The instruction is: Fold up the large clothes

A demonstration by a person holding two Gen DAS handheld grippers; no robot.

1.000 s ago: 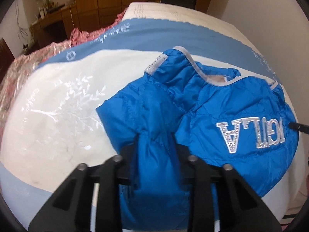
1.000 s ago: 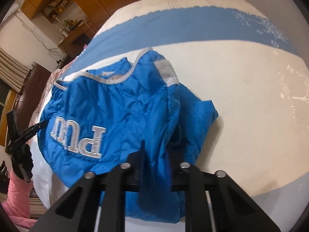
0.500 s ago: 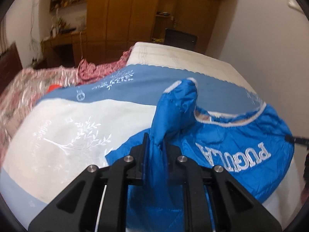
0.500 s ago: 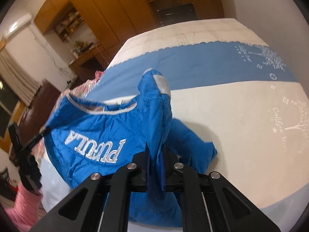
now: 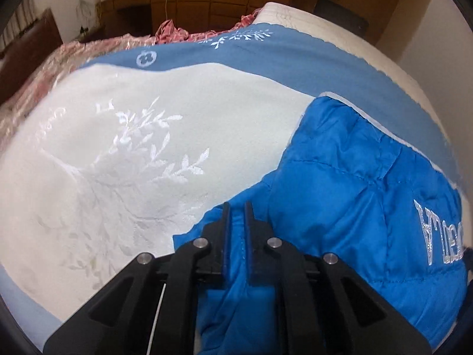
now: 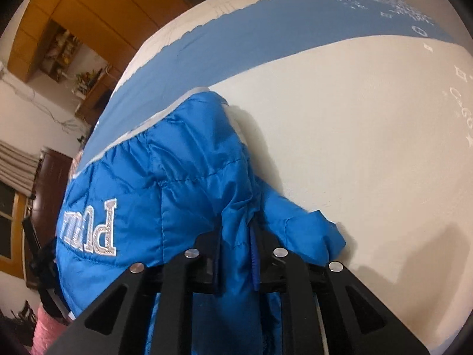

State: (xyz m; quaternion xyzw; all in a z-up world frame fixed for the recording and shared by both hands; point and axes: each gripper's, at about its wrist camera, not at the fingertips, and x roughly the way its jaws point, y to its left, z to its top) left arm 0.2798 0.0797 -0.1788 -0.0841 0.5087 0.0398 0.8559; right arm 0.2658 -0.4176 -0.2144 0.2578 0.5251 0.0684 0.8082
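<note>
Blue quilted fabric fills the lower right of the left wrist view: the jacket (image 5: pixel 348 195) lies on the bed's white and blue cover (image 5: pixel 142 136), its grey-trimmed edge toward the far blue band and silver lettering near the right rim. The left gripper (image 5: pixel 236 207) is clamped narrow on a fold of the jacket, cloth bunched between its black fingers (image 5: pixel 225 222) and spilling below them. In the right wrist view the right gripper (image 6: pixel 236 227) likewise pinches a ridge of the jacket (image 6: pixel 177 171), the pads pressed on the fabric; its jaws have just eased slightly wider. Silver letters show to the left, and a loose flap rests on the cover (image 6: pixel 354 136) just right of the gripper. Wooden cabinets (image 6: pixel 71 9) stand beyond the bed.
</note>
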